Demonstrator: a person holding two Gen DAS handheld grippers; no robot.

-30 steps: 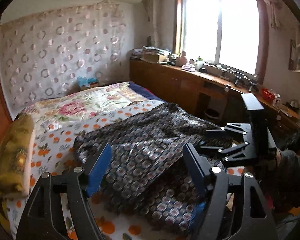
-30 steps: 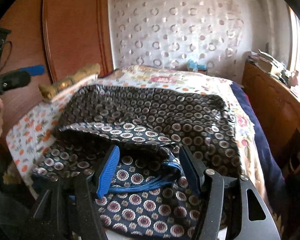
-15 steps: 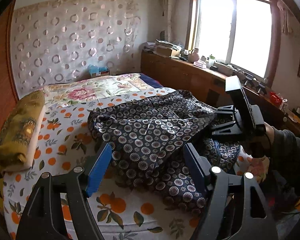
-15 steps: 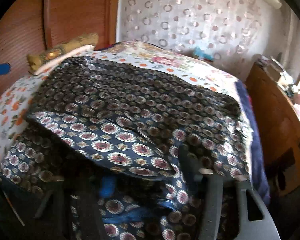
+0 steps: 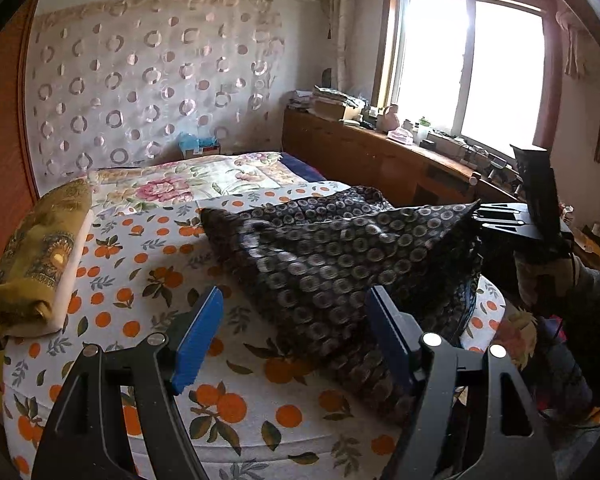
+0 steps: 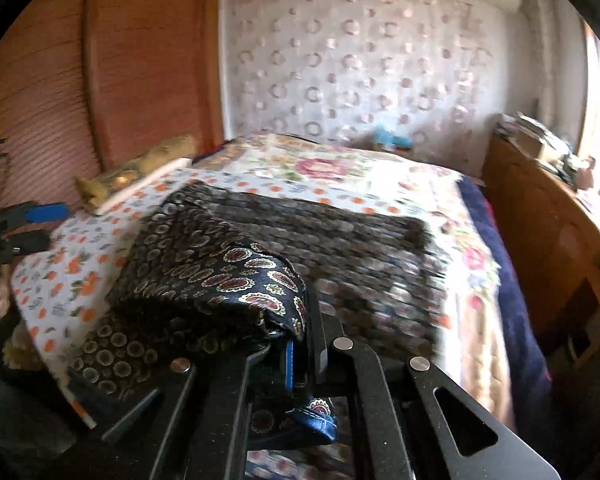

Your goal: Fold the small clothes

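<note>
The right tool (image 6: 300,344) has just been closing, and its fingers now stand pressed together on a bunched edge of the dark patterned garment (image 5: 340,264); the cloth wraps over the fingertips and a blue-hemmed flap hangs below them in the right wrist view. From the left wrist view the right tool (image 5: 480,216) holds one corner of the garment lifted off the bed (image 5: 148,264), so the fabric slopes from that raised corner down to the bedspread, where the rest lies spread and rumpled. The person's hand (image 5: 540,280) grips the handle under it, with a dark sleeve behind.

The left tool (image 5: 296,332) is spread wide with nothing between its blue pads (image 5: 198,340); it hangs over the near part of the bed, just beside the garment's near edge without touching it. In the right wrist view it shows at the far left (image 6: 36,228), apart from the cloth.

The garment covers the near right part of the bed, its lower edge draping over the bed's rim. A folded yellow-brown blanket (image 5: 40,252) lies along the bed's left edge. Bare orange-print sheet lies open between the blanket and the garment. A wooden cabinet (image 5: 380,160) runs along the right side under the window (image 5: 468,60).
</note>
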